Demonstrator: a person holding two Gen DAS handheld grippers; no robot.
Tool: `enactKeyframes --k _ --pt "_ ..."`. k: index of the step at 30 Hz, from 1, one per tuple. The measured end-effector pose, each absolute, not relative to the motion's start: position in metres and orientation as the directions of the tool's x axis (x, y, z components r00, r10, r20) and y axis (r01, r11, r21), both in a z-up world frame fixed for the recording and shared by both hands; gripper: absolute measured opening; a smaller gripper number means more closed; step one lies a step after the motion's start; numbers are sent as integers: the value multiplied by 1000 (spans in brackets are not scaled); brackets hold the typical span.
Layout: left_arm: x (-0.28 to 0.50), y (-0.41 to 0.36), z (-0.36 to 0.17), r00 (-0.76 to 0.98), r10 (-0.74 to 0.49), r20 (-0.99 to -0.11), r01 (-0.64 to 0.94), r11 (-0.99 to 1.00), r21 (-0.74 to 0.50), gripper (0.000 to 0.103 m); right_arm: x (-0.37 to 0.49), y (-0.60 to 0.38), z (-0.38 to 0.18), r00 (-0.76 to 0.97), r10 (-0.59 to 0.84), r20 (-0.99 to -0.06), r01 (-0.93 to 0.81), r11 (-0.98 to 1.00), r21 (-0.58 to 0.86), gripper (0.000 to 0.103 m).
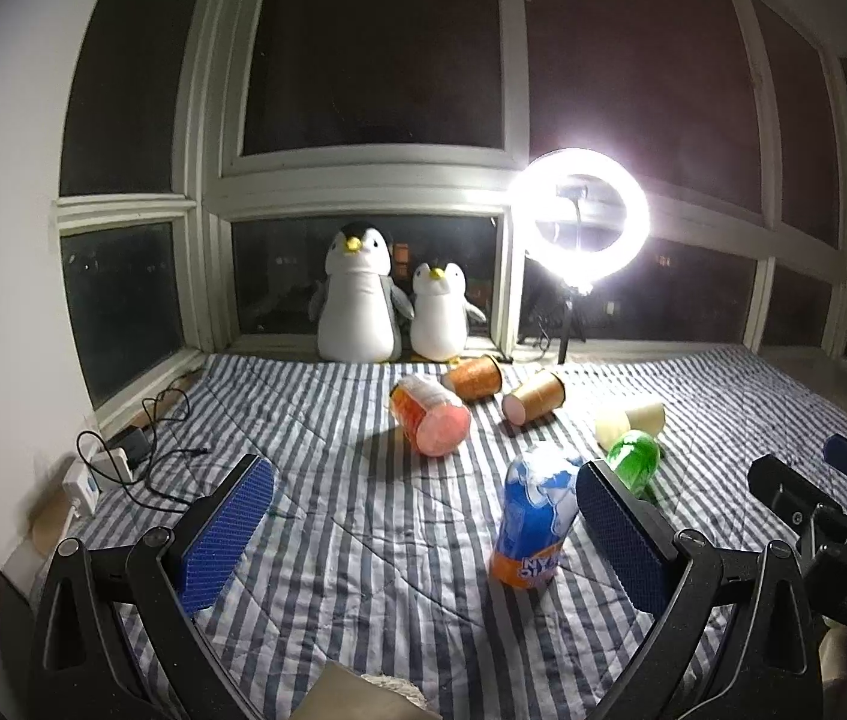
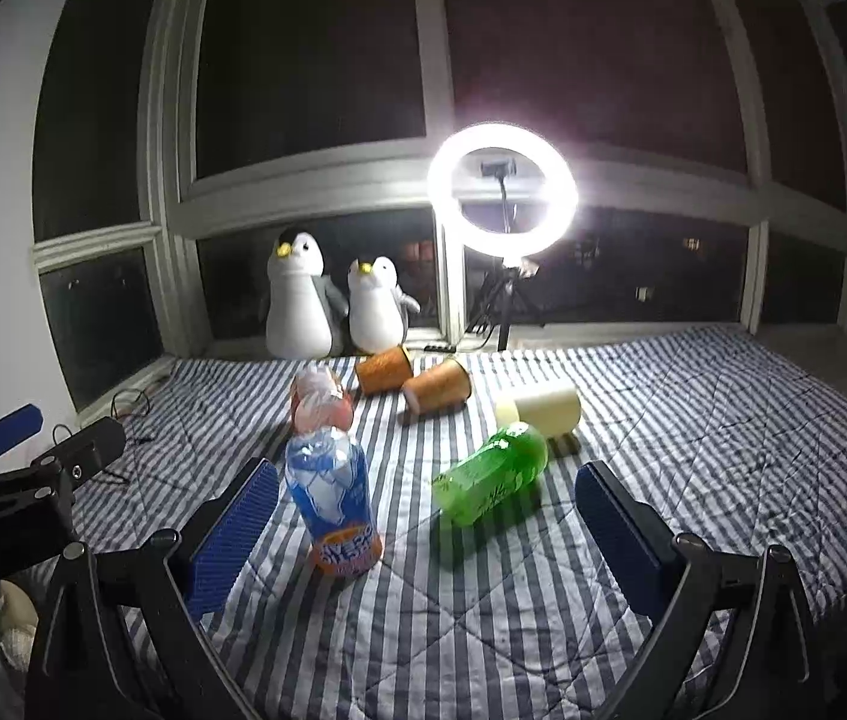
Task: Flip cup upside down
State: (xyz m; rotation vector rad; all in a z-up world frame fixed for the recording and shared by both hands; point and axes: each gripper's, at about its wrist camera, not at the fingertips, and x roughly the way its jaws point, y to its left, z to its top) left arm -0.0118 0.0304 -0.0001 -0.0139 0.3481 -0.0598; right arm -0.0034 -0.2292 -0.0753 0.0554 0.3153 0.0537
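Note:
A blue-and-orange cup (image 1: 537, 516) (image 2: 333, 498) stands on end on the striped quilt (image 1: 363, 540), and its print looks inverted. Several other cups lie on their sides: an orange-pink one (image 1: 432, 414) (image 2: 318, 405), two brown paper ones (image 1: 474, 377) (image 1: 534, 396), a cream one (image 1: 633, 420) (image 2: 543, 408) and a green one (image 1: 633, 459) (image 2: 489, 474). My left gripper (image 1: 423, 516) is open and holds nothing; the blue cup stands ahead, by its right finger. My right gripper (image 2: 423, 522) is open too, with the green cup ahead between its fingers.
Two plush penguins (image 1: 357, 294) (image 1: 441, 312) sit on the window sill at the back. A lit ring light (image 1: 579, 216) stands on a tripod to their right. Cables and a power strip (image 1: 123, 456) lie at the quilt's left edge by the wall.

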Motion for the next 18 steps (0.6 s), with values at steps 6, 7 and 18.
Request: enactKeyframes --k 6,7,18 --pt "-22 34 8 953 -47 -298 42 999 -25 103 -10 -231 -70 964 61 -258 -41 996 84 98" --pt "-23 34 9 954 -48 -295 42 999 -25 103 -10 -231 -69 965 62 -254 -42 996 84 98" --pt "-24 32 12 952 -69 -298 62 998 -34 102 -17 -232 -66 975 46 -217 -30 997 74 98"
